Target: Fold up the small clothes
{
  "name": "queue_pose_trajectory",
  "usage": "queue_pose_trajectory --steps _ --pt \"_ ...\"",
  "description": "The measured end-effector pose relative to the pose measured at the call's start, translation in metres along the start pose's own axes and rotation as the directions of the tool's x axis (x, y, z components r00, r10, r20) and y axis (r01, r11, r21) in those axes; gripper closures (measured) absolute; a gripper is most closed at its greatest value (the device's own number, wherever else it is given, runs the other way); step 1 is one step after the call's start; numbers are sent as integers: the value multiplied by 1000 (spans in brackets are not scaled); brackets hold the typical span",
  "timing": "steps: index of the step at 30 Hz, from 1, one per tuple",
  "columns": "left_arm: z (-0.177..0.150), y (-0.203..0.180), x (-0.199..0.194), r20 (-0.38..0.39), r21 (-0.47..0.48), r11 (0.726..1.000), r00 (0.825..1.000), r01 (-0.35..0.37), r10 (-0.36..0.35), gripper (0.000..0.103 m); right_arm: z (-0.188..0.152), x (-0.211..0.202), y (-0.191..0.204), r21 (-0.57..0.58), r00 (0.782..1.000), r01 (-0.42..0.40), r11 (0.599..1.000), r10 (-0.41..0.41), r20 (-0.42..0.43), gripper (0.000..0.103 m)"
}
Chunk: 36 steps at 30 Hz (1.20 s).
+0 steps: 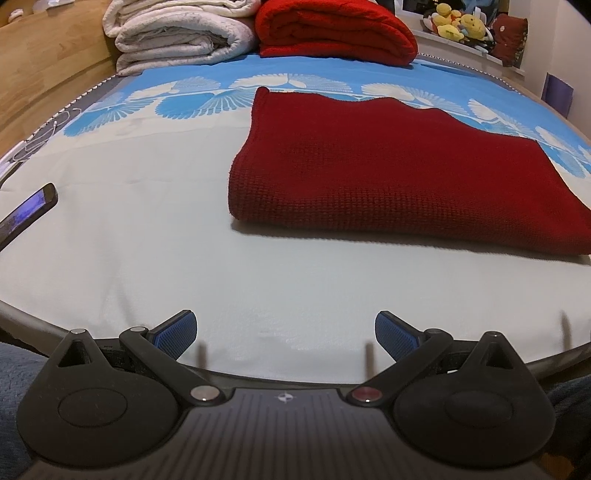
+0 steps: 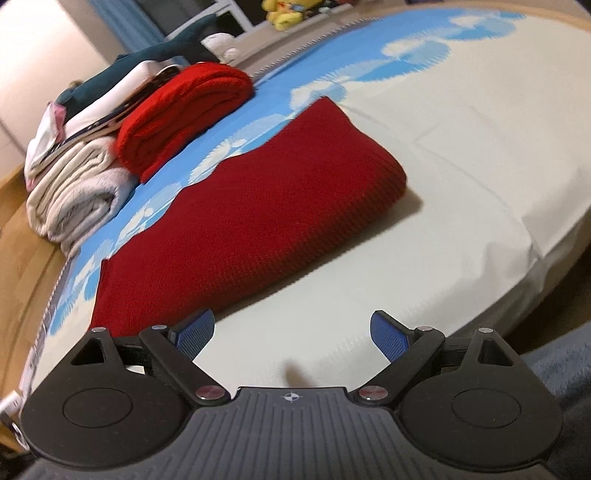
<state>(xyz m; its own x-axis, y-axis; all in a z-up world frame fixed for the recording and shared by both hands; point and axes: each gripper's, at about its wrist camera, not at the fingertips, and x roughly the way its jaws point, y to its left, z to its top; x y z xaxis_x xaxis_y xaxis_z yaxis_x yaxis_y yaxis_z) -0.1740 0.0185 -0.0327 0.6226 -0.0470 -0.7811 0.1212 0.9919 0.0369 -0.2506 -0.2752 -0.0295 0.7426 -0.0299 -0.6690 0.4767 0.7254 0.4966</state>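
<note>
A bed sheet (image 1: 147, 240), pale with a blue fan-patterned band, is filling both views ahead of the jaws. A dark red knitted cloth (image 1: 388, 177) is lying flat on it, already folded at least once into a thick rectangle with a rounded fold along its near edge. It is sitting ahead and right of the left gripper (image 1: 285, 330), and ahead and left of the right gripper (image 2: 291, 330). Both grippers are hovering near the bed's edge, jaws spread wide, holding nothing. Far beyond, a folded bright red blanket (image 1: 332, 29) and pale blankets (image 1: 177, 37) are stacked. Judging by this, folding looks partly or fully done; perhaps one more fold remains.
</note>
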Motion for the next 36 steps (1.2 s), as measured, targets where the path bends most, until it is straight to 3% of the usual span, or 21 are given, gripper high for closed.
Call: queue_pose_trajectory --steps 8,16,20,27,33,34,35,36 --pt "8 0 0 -2 -10 1000 1000 21 -21 0 7 9 -4 50 999 38 998 -38 1 11" --pt "45 -21 -1 43 7 999 998 46 -47 0 29 36 -26 279 996 90 956 -91 -10 11" --pt "68 -46 7 76 39 997 995 60 -63 0 41 48 -28 327 995 86 941 -96 17 11" --pt "92 -88 34 149 108 994 989 8 -24 0 57 75 -33 396 996 66 916 -85 31 8" --pt "95 -107 64 114 151 989 993 1 -18 0 68 95 -29 415 994 30 909 -70 81 7" --pt "95 -111 70 102 166 986 995 -16 -1 0 70 97 -28 418 994 17 908 -59 88 9" --pt "93 -113 76 92 180 983 996 -25 8 0 70 101 -29 428 995 -4 904 -37 87 26" --pt "92 -115 82 78 191 981 997 -35 21 0 69 104 -29 444 996 -11 896 -27 80 68"
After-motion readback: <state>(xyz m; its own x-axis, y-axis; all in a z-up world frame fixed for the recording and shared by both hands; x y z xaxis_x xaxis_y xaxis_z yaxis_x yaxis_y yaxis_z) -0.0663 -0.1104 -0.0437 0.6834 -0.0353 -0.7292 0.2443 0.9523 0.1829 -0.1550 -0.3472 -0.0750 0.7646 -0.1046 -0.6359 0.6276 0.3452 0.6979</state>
